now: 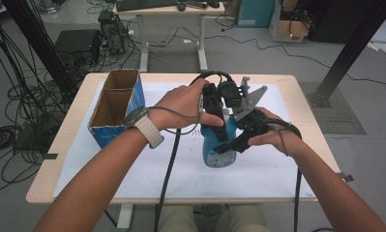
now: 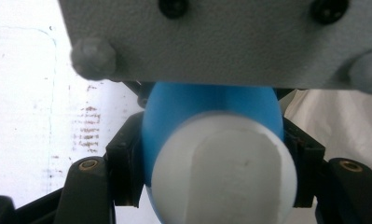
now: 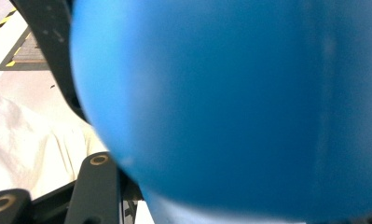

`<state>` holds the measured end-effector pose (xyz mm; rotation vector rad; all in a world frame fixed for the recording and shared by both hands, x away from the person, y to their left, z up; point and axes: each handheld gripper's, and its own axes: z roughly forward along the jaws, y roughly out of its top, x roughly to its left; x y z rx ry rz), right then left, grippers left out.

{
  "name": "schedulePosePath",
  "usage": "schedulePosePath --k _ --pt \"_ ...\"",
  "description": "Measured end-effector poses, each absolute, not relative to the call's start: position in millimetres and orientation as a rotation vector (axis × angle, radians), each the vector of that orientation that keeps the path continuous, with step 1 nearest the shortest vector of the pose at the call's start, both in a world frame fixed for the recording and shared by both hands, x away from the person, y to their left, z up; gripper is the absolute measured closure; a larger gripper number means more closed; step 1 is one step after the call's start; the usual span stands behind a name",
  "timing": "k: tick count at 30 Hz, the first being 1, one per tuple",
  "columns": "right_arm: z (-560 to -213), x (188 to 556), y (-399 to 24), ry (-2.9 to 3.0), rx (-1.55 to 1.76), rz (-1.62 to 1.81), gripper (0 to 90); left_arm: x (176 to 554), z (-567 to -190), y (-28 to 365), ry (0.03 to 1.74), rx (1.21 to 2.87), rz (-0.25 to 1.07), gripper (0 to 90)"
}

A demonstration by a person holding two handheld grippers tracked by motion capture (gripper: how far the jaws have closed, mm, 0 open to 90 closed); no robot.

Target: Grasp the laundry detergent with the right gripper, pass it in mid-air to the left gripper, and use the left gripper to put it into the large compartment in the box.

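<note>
Standing upright on the desk (image 1: 277, 179) in the high view, the blue bottle (image 1: 218, 145) is grasped by both grippers. In the left gripper view, the left gripper (image 2: 211, 154) has its jaws clenched just below the white cap (image 2: 223, 172). In the right gripper view, the right gripper (image 3: 230, 186) clamps the smooth body, which looks stiff, probably slippery, and safest held at the neck.
</note>
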<state>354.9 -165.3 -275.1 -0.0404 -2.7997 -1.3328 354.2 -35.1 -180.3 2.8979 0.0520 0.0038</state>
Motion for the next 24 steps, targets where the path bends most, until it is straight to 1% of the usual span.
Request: schedulePosePath --k 24 --pt "-274.1 356.1 -164.9 -2.799 -0.039 -1.332 43.4 355.0 -179.5 -34.3 0.055 2.893 0.004 37.5"
